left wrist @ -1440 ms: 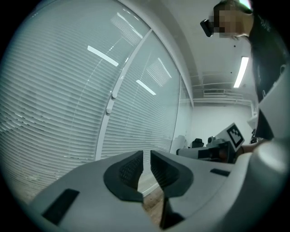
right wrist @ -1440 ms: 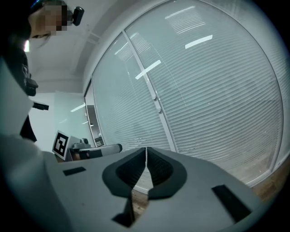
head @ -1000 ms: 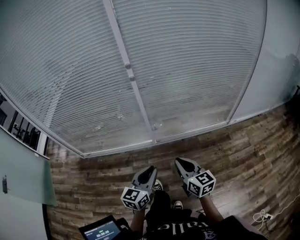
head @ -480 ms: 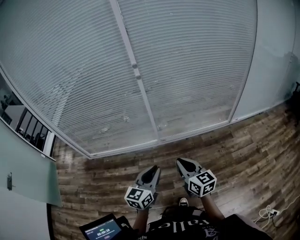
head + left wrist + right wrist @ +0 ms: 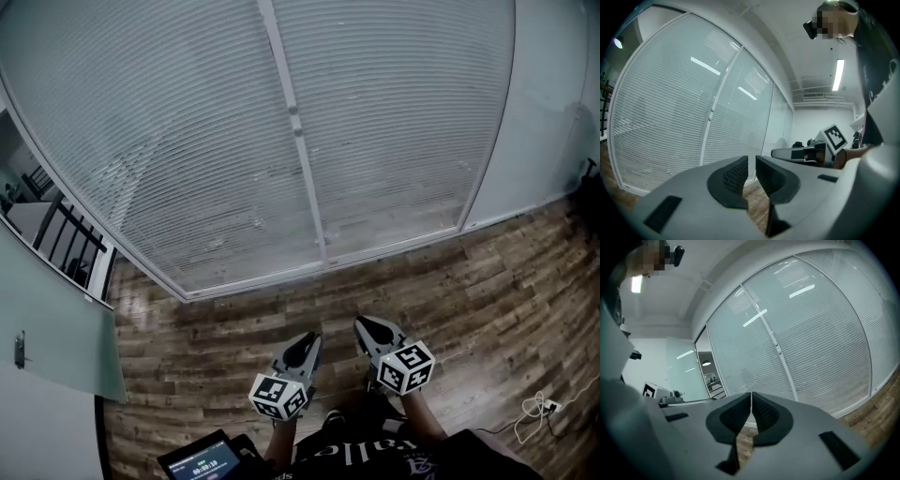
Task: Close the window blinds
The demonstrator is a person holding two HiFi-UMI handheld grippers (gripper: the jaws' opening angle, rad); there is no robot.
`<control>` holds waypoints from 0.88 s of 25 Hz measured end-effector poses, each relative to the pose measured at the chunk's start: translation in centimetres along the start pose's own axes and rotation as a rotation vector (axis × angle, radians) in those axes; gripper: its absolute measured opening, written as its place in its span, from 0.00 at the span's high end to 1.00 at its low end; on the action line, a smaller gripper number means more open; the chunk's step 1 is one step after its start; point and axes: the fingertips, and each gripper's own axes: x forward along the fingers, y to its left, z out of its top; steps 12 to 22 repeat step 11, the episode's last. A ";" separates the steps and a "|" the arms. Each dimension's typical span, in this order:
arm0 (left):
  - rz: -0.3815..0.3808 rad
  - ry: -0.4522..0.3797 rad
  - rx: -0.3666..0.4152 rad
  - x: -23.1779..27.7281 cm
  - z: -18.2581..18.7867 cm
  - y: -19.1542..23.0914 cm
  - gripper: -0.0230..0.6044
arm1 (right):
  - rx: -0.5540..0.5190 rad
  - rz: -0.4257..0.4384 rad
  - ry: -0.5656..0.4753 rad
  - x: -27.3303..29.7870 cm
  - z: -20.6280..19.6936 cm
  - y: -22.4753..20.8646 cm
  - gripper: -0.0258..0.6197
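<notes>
Hold L gripper [image 5: 307,339] (slit open, empty) & R gripper [image 5: 363,325] (jaws together, empty) level, well off window blinds [image 5: 178,141]; hanging down full length, slat tilt unclear.

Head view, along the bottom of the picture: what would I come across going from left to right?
small screen → left gripper → right gripper → white cable
</notes>
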 end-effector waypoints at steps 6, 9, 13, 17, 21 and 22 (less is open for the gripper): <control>-0.005 -0.011 -0.011 -3.6 -0.4 0.4 0.88 | -0.013 -0.018 -0.002 -1.3 -1.4 3.1 0.93; -0.005 -0.005 -0.010 -5.0 -0.6 1.0 0.88 | -0.015 -0.022 -0.012 -1.2 -1.5 4.5 0.93; -0.005 0.001 -0.010 -5.9 -0.9 1.3 0.88 | -0.016 -0.026 -0.020 -1.2 -1.6 5.3 0.93; -0.005 0.001 -0.010 -5.9 -0.9 1.3 0.88 | -0.016 -0.026 -0.020 -1.2 -1.6 5.3 0.93; -0.005 0.001 -0.010 -5.9 -0.9 1.3 0.88 | -0.016 -0.026 -0.020 -1.2 -1.6 5.3 0.93; -0.005 0.001 -0.010 -5.9 -0.9 1.3 0.88 | -0.016 -0.026 -0.020 -1.2 -1.6 5.3 0.93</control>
